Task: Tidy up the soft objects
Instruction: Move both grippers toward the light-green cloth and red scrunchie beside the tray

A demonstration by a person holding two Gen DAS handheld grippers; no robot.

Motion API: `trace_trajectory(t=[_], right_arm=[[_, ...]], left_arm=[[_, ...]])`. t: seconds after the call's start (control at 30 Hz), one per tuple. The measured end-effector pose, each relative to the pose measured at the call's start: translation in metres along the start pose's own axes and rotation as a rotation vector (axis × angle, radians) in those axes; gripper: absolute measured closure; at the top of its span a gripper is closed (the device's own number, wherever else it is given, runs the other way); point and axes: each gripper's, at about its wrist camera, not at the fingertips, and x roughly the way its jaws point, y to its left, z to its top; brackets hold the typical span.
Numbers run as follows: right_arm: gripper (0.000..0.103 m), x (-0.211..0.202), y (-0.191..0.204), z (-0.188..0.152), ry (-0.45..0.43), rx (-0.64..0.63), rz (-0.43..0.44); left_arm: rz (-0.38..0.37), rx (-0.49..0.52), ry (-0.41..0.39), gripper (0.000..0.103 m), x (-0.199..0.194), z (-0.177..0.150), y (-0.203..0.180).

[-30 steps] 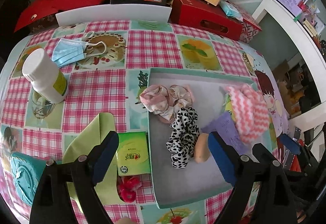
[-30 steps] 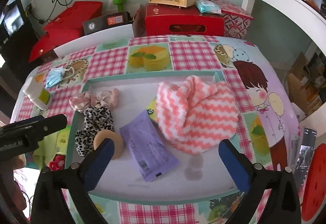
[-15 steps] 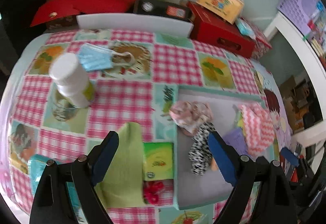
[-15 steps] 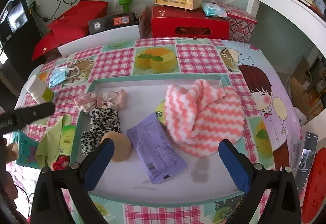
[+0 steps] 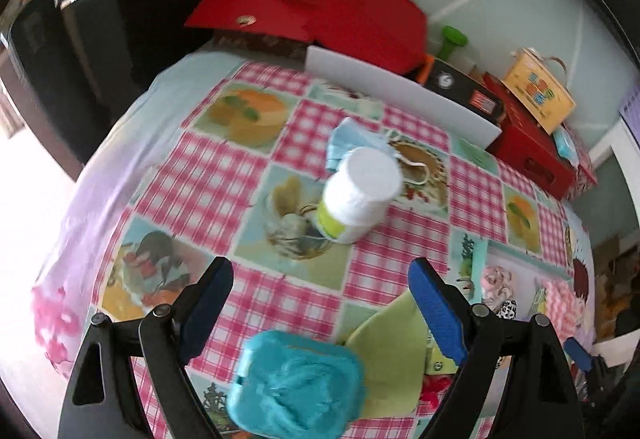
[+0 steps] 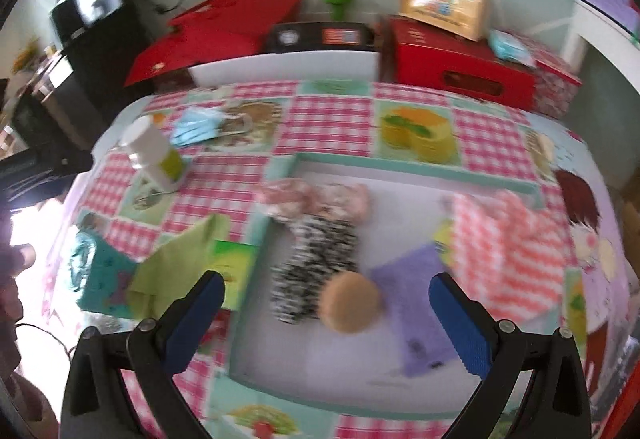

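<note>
My left gripper [image 5: 320, 313] is open and empty, hovering over a teal soft pouch [image 5: 296, 387] on the checked tablecloth, with a green cloth [image 5: 394, 347] just to its right. My right gripper [image 6: 326, 321] is open and empty above the grey tray [image 6: 416, 175]. The tray holds a pink scrunchie [image 6: 316, 197], a leopard scrunchie [image 6: 316, 263], a tan round puff [image 6: 350, 305], a purple packet [image 6: 420, 307] and a pink zigzag towel [image 6: 508, 251]. The teal pouch [image 6: 100, 279] and green cloth [image 6: 180, 259] lie left of the tray.
A white bottle [image 5: 360, 195] stands mid-table beside a blue face mask [image 5: 352, 143]. A green tissue pack [image 6: 234, 271] and a red scrunchie [image 5: 436, 389] lie by the tray's left edge. Red boxes [image 6: 460, 71] and a white board [image 5: 400, 95] line the back.
My left gripper has swung left, away from the tray, and now sits over the teal pouch. The right gripper has shifted slightly left over the tray; both views are blurred.
</note>
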Motion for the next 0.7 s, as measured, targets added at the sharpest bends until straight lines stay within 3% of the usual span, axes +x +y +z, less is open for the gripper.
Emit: trace_trajectory(t=[0.13,0.27,0.43,0.53,0.6,0.7], right_arm=[[0.008,0.018,0.028,0.010,0.052,-0.041,0.086],[0.013,0.039,0.047,0.013,0.125,-0.051,0.108],[0.028,0.053,0.061,0.000,0.196,-0.087,0.129],[0.043,0.057,0.064,-0.006,0.225,-0.093,0.160],[0.050,0.058,0.067,-0.009,0.242,-0.104,0.172],[0.050,0.059,0.072,-0.013,0.261,-0.129,0.180]], left_arm=[[-0.016,-0.004,0.023,0.014,0.006,0.000,0.012],[-0.030,-0.002,0.057,0.014,0.012,-0.004,0.010],[-0.044,0.052,0.102,0.014,0.022,-0.011,-0.006],[-0.053,0.094,0.135,0.014,0.027,-0.014,-0.017],[-0.079,0.118,0.164,0.014,0.031,-0.016,-0.025],[-0.147,0.158,0.229,0.014,0.035,-0.020,-0.036]])
